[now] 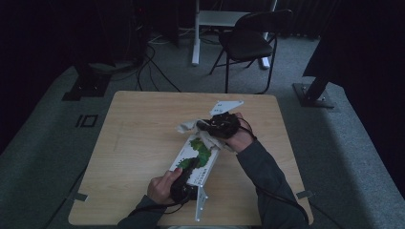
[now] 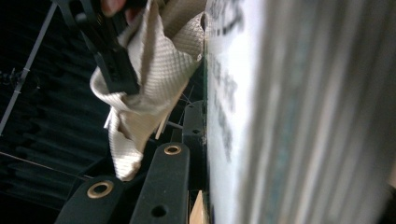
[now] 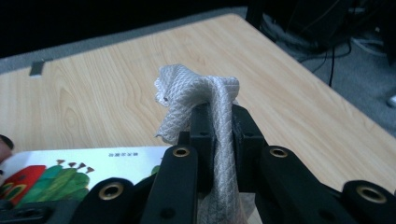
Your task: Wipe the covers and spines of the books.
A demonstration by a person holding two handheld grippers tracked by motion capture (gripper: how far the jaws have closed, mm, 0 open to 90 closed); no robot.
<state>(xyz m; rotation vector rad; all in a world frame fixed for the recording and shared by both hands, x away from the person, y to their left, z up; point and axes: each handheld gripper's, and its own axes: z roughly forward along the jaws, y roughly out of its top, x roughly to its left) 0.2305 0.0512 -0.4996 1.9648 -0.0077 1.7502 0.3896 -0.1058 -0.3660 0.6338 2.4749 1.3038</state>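
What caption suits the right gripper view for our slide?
Right gripper pinching a white waffle-weave cloth above a pale wooden table, beside an illustrated picture book.

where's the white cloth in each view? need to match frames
High view: the white cloth lies at table centre, under the right gripper, at the far end of the picture book.
Left gripper view: upper left of centre, beside the book's white edge.
Right gripper view: centre, pinched between the jaws.
Shared landmark: the book.

Black chair (image 1: 248, 40) behind wooden table (image 1: 143, 133)
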